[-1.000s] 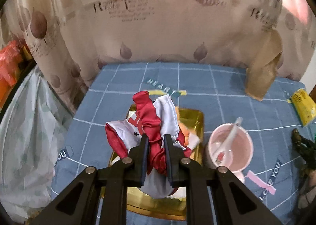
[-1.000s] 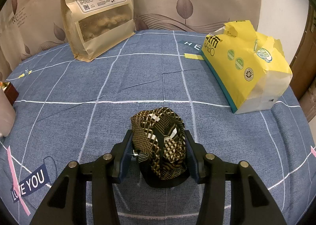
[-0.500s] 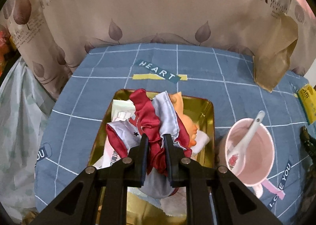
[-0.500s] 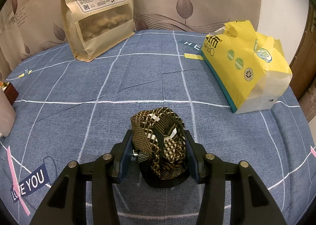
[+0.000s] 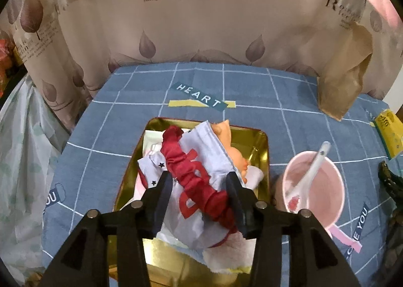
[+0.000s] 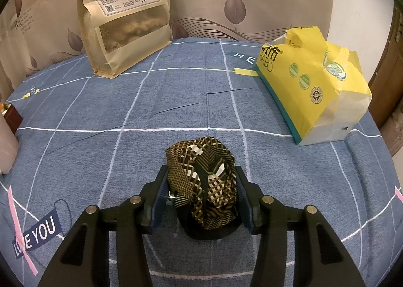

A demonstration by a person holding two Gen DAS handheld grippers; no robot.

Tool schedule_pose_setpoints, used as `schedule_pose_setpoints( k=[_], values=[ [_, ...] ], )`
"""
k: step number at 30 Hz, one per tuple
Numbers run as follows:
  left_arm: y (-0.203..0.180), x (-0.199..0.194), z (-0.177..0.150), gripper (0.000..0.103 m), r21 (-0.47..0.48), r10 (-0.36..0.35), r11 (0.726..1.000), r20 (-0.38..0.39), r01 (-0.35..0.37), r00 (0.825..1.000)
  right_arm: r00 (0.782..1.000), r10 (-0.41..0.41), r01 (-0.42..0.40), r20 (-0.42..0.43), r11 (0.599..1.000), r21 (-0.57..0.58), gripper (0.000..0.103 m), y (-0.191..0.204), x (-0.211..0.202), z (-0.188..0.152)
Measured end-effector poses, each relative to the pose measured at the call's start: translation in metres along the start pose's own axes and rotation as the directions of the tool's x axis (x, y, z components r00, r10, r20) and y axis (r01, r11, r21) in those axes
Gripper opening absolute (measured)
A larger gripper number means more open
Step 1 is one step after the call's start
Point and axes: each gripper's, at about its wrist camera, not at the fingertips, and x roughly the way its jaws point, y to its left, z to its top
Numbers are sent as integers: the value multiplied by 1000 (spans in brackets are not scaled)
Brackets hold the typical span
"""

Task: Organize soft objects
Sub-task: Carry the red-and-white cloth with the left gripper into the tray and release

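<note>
A white and red garment [image 5: 199,161] lies in the gold tray [image 5: 259,140], on top of an orange soft toy [image 5: 236,156] and other pale cloths. My left gripper [image 5: 199,186] stands over it, its jaws opening; the garment is between them and sags loose into the tray. In the right wrist view my right gripper [image 6: 201,186] is shut on a brown, black and white patterned cloth bundle [image 6: 201,168], which rests on the blue checked tablecloth [image 6: 176,100].
A pink cup [image 5: 320,186] with a white spoon [image 5: 312,163] stands just right of the tray. A kraft snack bag [image 6: 126,17] leans at the back and a yellow tissue pack [image 6: 309,85] lies to the right. A plastic bag [image 5: 22,161] hangs beyond the table's left edge.
My left gripper has come down over the tray with the garment, and its jaws have spread apart, letting the garment slump into the tray. The right gripper and its bundle have not moved.
</note>
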Motion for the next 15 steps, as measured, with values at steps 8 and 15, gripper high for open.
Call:
schedule_pose_setpoints(
  k=[8, 15],
  values=[
    [7, -53, -7, 55, 1, 59, 998, 100, -59, 993, 1000, -1, 1, 0, 1000, -3, 47, -1, 1, 1],
    [-4, -87, -47, 59, 48, 202, 975, 224, -218, 953, 1000, 6, -6, 1, 1000, 1, 47, 0, 0, 0]
  ],
)
